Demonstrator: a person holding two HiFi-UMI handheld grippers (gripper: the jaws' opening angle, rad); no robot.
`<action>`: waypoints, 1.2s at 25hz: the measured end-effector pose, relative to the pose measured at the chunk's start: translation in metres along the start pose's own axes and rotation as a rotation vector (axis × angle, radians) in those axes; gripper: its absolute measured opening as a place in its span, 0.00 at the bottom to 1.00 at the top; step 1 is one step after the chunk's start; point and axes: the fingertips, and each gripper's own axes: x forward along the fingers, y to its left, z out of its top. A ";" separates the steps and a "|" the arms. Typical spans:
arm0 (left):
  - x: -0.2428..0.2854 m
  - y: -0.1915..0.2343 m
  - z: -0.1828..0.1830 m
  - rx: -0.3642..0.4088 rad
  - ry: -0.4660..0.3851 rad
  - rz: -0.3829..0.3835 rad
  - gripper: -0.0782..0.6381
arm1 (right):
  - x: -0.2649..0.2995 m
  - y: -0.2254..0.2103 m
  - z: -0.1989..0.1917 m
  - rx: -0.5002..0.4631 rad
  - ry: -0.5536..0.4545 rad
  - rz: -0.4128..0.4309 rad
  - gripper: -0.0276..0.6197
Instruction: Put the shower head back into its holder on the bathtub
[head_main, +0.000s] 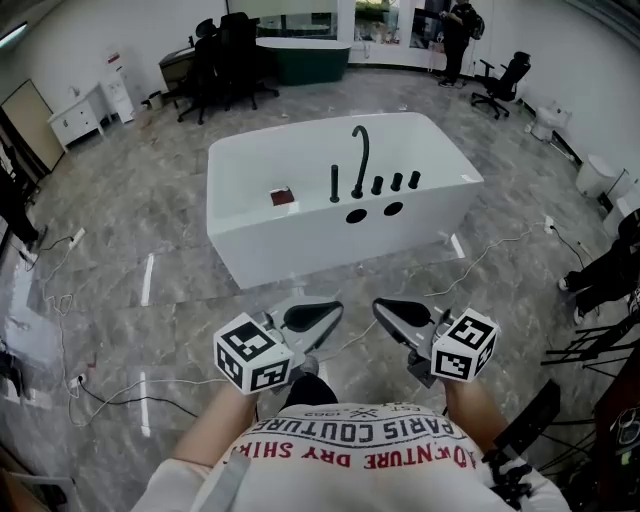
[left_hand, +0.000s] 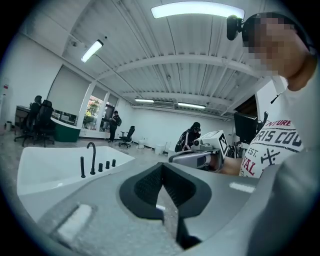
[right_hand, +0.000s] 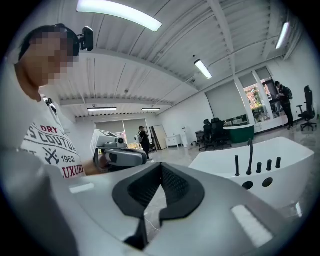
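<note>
Head view: we see the white bathtub (head_main: 300, 225) on the floor ahead. The shower head (head_main: 334, 184), as far as we can tell the slim black stick, stands upright on the bathtub's near rim, about mid-length. Left claw (head_main: 322, 314) and right claw (head_main: 392, 310) sit on the near side of the bathtub, well apart from it.

Left gripper view: we read the claw pressed together with nothing in it.

Right gripper view: same here, the claw is closed and empty, with the bathtub beyond.
</note>
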 end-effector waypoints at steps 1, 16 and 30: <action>-0.007 0.000 0.000 0.004 -0.002 0.008 0.11 | 0.004 0.007 0.000 0.001 -0.002 0.014 0.05; -0.020 0.006 -0.035 -0.056 0.032 -0.008 0.11 | 0.024 0.023 -0.024 0.017 0.032 0.005 0.05; -0.033 -0.027 -0.024 -0.017 0.002 0.008 0.11 | -0.003 0.047 -0.019 -0.008 -0.009 0.010 0.05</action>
